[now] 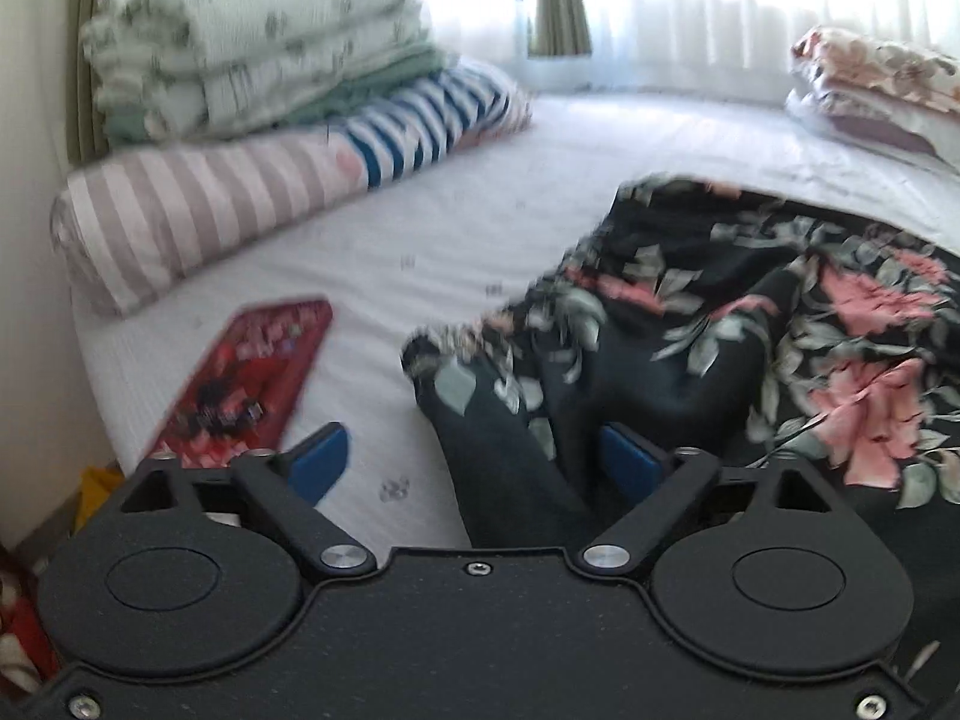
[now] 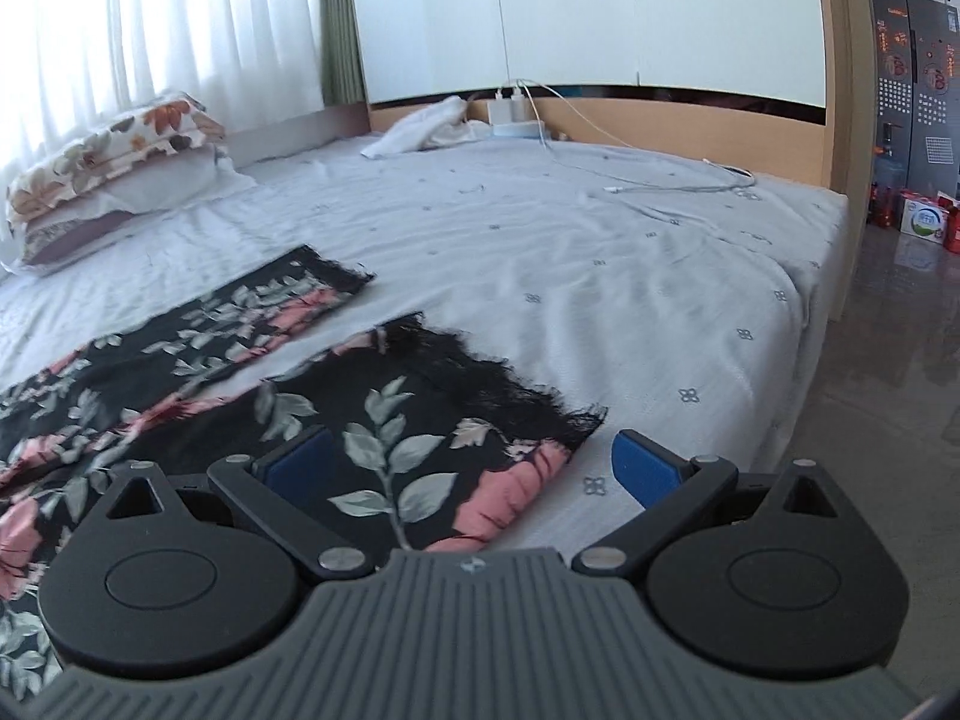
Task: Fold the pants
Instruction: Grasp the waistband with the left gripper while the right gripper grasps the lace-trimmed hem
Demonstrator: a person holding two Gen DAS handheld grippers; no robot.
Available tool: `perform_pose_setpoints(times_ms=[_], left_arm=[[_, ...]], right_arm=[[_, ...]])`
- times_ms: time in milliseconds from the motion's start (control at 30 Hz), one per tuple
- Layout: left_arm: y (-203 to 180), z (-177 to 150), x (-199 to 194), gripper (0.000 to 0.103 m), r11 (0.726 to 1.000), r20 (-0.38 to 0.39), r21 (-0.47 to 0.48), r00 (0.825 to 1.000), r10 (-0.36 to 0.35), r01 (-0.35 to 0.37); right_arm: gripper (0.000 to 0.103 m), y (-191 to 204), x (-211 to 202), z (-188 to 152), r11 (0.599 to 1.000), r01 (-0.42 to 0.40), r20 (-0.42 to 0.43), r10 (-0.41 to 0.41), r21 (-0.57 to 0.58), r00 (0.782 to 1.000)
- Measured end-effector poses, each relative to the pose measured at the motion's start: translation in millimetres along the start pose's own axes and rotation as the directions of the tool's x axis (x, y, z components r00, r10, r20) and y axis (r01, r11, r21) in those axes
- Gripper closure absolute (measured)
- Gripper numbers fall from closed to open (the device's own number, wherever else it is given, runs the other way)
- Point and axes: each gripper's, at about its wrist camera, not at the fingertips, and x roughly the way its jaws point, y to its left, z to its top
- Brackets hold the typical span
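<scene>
Black floral pants (image 1: pixel 750 324) lie on the white bed sheet (image 1: pixel 420 240). In the left wrist view their crumpled waist end bunches up between my blue pads, and my left gripper (image 1: pixel 474 456) stands wide open around that dark fabric. In the right wrist view the two legs (image 2: pixel 252 360) spread flat, their frayed hems pointing toward the headboard. My right gripper (image 2: pixel 474 468) is wide open, low over the nearer leg's hem (image 2: pixel 420 450); its left pad (image 2: pixel 300 462) is over the fabric, its right pad (image 2: pixel 645 468) over bare sheet.
Stacked folded quilts and striped pillows (image 1: pixel 252 120) sit at the far left. A red packet (image 1: pixel 246 378) lies near the bed's edge. Floral pillows (image 2: pixel 114 174) lie by the curtain. A white cloth (image 2: pixel 420 126) and charger cables (image 2: pixel 660 180) are near the wooden headboard. The floor (image 2: pixel 900 390) is at right.
</scene>
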Motion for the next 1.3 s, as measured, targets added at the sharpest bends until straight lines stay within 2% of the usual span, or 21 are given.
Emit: perform_pose_setpoints(times_ms=[67, 133, 200, 267, 333, 367, 400, 500, 633, 733, 900, 967, 1033, 1067, 1100, 1133, 1167, 1300], left_arm=[[-1.3, -5.3, 8.6, 0.032, 1.0, -0.034, -0.024, 0.999, -0.005, 0.004], [-4.6, -8.9, 8.9, 0.046, 0.999, -0.035, -0.045, 0.999, -0.014, 0.013], [-8.7, -10.8, 5.3, 0.084, 0.999, -0.018, -0.027, 0.999, -0.033, 0.032], [-13.7, -7.2, 0.5, 0.098, 0.999, -0.006, -0.01, 1.0, -0.031, 0.031], [-17.8, -3.7, -3.5, 0.099, 1.0, 0.012, 0.004, 1.0, -0.015, 0.015], [-18.2, -1.2, -5.1, 0.099, 1.0, 0.022, 0.007, 1.0, -0.006, 0.006], [-19.0, 0.4, -7.4, 0.099, 1.0, 0.034, 0.009, 0.999, 0.009, -0.01], [-13.5, 8.0, -12.2, 0.099, 0.999, 0.061, 0.003, 0.997, 0.041, -0.042], [-8.0, 9.8, -13.2, 0.099, 0.997, 0.065, 0.002, 0.995, 0.074, -0.074], [-8.9, 4.2, -10.0, 0.1, 0.995, 0.032, 0.009, 0.995, 0.1, -0.1], [-9.3, -0.5, -10.0, 0.1, 0.992, 0.027, 0.015, 0.992, 0.122, -0.122], [-7.4, 1.2, -10.5, 0.1, 0.992, 0.026, 0.008, 0.992, 0.127, -0.127], [-6.7, 2.8, -11.9, 0.1, 0.991, 0.03, 0.004, 0.99, 0.136, -0.136], [-6.3, 4.0, -13.3, 0.1, 0.99, 0.035, 0.005, 0.989, 0.14, -0.141], [-6.3, 4.8, -15.0, 0.1, 0.989, 0.043, 0.006, 0.988, 0.145, -0.146], [-6.3, 6.0, -16.5, 0.1, 0.989, 0.05, 0.009, 0.988, 0.148, -0.149], [-6.1, 6.9, -18.4, 0.1, 0.988, 0.059, 0.011, 0.987, 0.152, -0.153], [-3.7, 10.8, -24.3, 0.1, 0.988, 0.077, 0.015, 0.985, 0.155, -0.156]], right_arm=[[0.0, -2.9, 9.9, -0.9, 1.0, 0.009, -0.024, -0.009, -0.007, 1.0], [0.0, -3.5, 17.9, -4.0, 1.0, 0.005, -0.043, -0.005, -0.01, 0.999], [0.0, -3.3, 25.7, -5.8, 1.0, 0.002, -0.047, -0.003, -0.012, 0.999], [0.0, -2.5, 33.1, -5.5, 1.0, -0.008, -0.055, 0.007, -0.01, 0.998], [0.005, -4.1, 39.0, -4.3, 0.999, -0.034, -0.058, 0.035, 0.019, 0.998], [0.013, -5.1, 39.3, -3.8, 0.999, -0.031, -0.049, 0.033, 0.044, 0.998], [0.016, -4.8, 36.2, -3.5, 0.998, -0.02, -0.027, 0.022, 0.059, 0.999], [0.016, 0.1, 21.6, 0.1, 1.0, 0.005, 0.045, -0.006, 0.018, 0.999], [0.016, -6.2, 26.1, 4.1, 1.0, 0.02, 0.001, -0.02, 0.019, 1.0], [0.016, -20.1, 31.0, 0.2, 0.997, 0.05, -0.019, -0.049, 0.059, 0.999], [0.011, -29.8, 34.5, -9.5, 0.998, 0.004, -0.021, -0.003, 0.066, 1.0], [0.011, -28.9, 36.5, -10.9, 0.996, -0.045, -0.012, 0.046, 0.071, 0.999], [0.022, -28.5, 38.5, -11.5, 0.989, -0.101, 0.0, 0.101, 0.104, 0.995], [0.036, -27.5, 39.6, -11.6, 0.986, -0.117, 0.007, 0.118, 0.122, 0.993], [0.058, -25.6, 41.2, -11.2, 0.984, -0.118, 0.006, 0.119, 0.131, 0.993], [0.071, -22.8, 42.7, -10.8, 0.986, -0.106, -0.001, 0.107, 0.132, 0.994], [0.09, -20.1, 43.4, -10.5, 0.988, -0.089, -0.002, 0.09, 0.128, 0.996], [0.098, -18.0, 36.3, -5.9, 0.993, -0.044, 0.033, 0.04, 0.108, 0.999]])
